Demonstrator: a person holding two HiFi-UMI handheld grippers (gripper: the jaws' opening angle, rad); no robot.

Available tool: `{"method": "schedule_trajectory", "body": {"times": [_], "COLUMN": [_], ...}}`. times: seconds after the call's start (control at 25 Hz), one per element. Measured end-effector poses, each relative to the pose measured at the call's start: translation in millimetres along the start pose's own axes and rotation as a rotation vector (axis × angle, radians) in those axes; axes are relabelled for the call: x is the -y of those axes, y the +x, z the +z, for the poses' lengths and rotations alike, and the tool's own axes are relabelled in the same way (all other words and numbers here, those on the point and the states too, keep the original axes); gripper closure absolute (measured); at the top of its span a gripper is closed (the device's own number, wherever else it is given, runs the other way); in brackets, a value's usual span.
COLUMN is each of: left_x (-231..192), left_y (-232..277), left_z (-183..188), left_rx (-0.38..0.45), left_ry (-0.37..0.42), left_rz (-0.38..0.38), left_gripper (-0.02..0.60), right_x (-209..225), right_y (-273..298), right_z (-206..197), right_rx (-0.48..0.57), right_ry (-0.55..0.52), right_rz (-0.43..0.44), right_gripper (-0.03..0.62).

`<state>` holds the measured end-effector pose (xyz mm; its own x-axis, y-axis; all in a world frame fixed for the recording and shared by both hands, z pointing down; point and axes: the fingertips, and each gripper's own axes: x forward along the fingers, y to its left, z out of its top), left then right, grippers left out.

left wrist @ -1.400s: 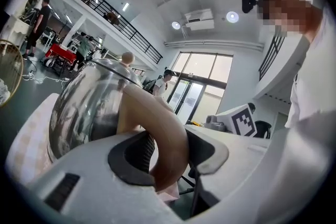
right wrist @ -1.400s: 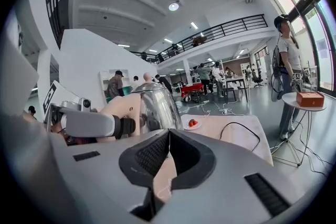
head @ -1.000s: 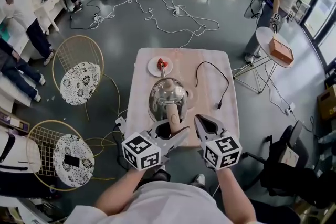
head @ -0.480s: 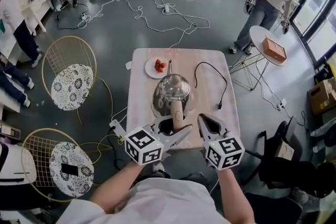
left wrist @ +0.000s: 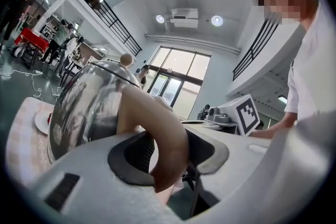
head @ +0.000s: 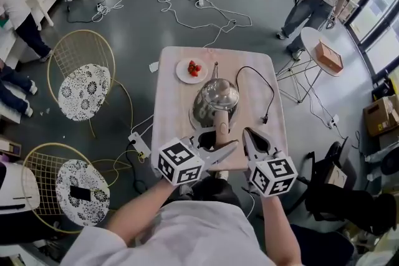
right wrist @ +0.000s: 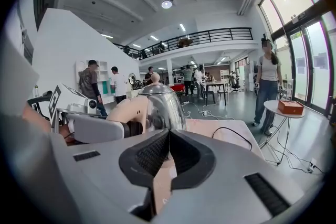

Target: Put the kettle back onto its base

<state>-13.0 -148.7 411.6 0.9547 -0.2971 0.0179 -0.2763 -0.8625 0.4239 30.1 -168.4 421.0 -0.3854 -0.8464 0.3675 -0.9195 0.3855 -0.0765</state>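
A shiny steel kettle (head: 216,98) with a tan handle (head: 221,126) stands on the pale table (head: 174,103). A pale disc, the base (head: 194,116), shows under its left edge; I cannot tell whether the kettle rests on it. My left gripper (head: 215,147) is shut on the handle (left wrist: 157,134), close behind the kettle body (left wrist: 86,107). My right gripper (head: 250,139) is shut with nothing in it, just right of the handle. In the right gripper view, the right gripper (right wrist: 167,152) points at the kettle (right wrist: 161,105).
A white plate with strawberries (head: 191,70) sits at the table's far left. A black power cable (head: 260,87) runs along the right side to a plug. Wire chairs (head: 81,81) stand to the left, a small round table (head: 324,50) to the right. People stand around.
The kettle has shifted a little right and farther from me on the table, with the left gripper still on its handle. The right gripper stayed beside it.
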Motion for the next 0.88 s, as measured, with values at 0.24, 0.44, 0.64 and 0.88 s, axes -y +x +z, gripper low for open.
{"method": "schedule_trajectory", "body": {"times": [0.24, 0.44, 0.64, 0.88], "left_x": [-8, -18, -32, -45], "left_y": [15, 36, 59, 85], "left_z": [-1, -6, -10, -14], "left_rx": [-0.005, -0.020, -0.022, -0.007], "left_ry": [0.013, 0.012, -0.008, -0.015], "left_rz": [0.000, 0.017, 0.046, 0.066], "left_gripper": [0.411, 0.411, 0.410, 0.410], "right_x": [19, 38, 59, 82], "right_y": [11, 22, 33, 43], "right_z": [-7, -13, -12, -13], "right_rx": [0.014, 0.010, 0.001, -0.029], "right_ry": [0.005, 0.023, 0.022, 0.003], "right_rz": [-0.004, 0.025, 0.059, 0.087], "right_gripper": [0.589, 0.589, 0.589, 0.589]}}
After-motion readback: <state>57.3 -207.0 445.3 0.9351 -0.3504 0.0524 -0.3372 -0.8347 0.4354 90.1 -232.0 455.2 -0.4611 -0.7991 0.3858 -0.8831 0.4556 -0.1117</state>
